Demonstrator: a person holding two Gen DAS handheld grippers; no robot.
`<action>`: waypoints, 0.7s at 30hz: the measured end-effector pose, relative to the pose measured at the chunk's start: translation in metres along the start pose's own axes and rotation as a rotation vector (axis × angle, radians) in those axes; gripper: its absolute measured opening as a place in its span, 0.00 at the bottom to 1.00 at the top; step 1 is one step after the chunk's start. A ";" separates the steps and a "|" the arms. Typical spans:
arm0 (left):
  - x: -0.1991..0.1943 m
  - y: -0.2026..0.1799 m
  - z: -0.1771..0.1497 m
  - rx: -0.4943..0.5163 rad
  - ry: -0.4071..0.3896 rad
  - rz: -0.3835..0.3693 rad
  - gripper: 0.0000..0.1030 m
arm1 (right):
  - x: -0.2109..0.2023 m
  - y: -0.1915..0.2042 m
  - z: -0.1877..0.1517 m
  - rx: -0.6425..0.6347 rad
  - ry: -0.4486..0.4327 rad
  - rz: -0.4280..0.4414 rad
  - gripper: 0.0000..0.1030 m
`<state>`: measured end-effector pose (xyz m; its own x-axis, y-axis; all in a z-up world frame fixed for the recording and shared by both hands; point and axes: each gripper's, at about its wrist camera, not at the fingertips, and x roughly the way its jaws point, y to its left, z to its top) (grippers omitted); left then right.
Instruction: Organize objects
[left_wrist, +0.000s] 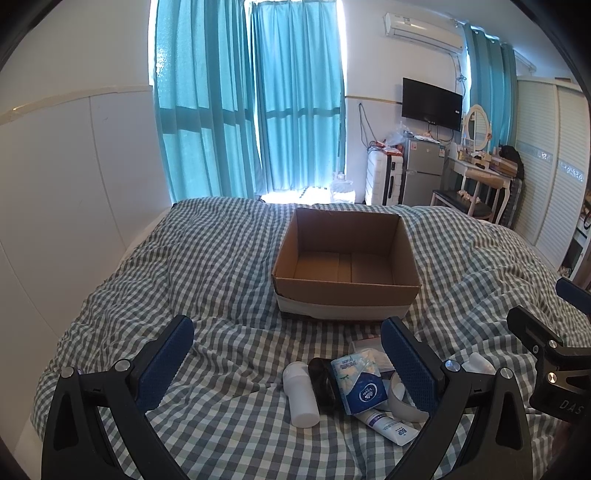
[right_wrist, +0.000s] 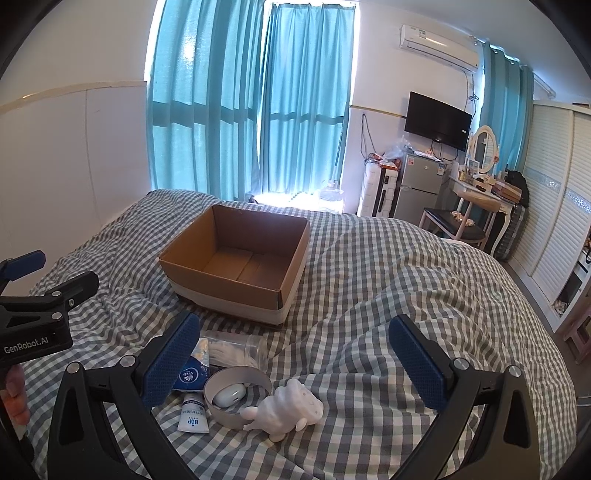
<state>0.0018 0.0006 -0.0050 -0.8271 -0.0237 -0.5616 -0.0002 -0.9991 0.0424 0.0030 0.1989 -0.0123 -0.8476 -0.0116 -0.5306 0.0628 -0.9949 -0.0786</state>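
An empty cardboard box (left_wrist: 347, 291) (right_wrist: 225, 284) stands on the checked bedspread. In front of it lies a pile: a white bottle (left_wrist: 301, 395), a dark round object (left_wrist: 323, 384), a tissue pack (left_wrist: 360, 384) (right_wrist: 192, 373), a white tube (left_wrist: 391, 428) (right_wrist: 194, 415), a tape ring (right_wrist: 238, 387) with a white earbud case (right_wrist: 229, 395) inside, a clear jar of cotton swabs (right_wrist: 236, 349) and a white toy figure (right_wrist: 288, 406). My left gripper (left_wrist: 288, 362) is open above the pile. My right gripper (right_wrist: 295, 358) is open above the toy.
The checked bedspread (right_wrist: 406, 280) is wrinkled around the box. Beyond the bed are teal curtains (left_wrist: 251, 110), a suitcase, a small fridge (left_wrist: 423, 173), a wall TV and a dressing table (left_wrist: 480, 173). A wardrobe (right_wrist: 554, 206) lines the right.
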 end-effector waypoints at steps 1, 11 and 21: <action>0.000 0.000 0.000 0.000 -0.001 0.000 1.00 | -0.001 0.000 0.000 -0.001 0.001 0.002 1.00; 0.005 0.002 -0.007 0.001 0.024 0.002 1.00 | 0.003 0.002 -0.001 -0.017 0.028 0.008 1.00; 0.027 0.002 -0.014 0.008 0.111 -0.004 1.00 | 0.025 0.003 -0.011 -0.031 0.115 0.015 1.00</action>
<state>-0.0124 -0.0025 -0.0320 -0.7597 -0.0240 -0.6499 -0.0083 -0.9989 0.0466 -0.0119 0.1969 -0.0351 -0.7802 -0.0132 -0.6254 0.0930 -0.9911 -0.0950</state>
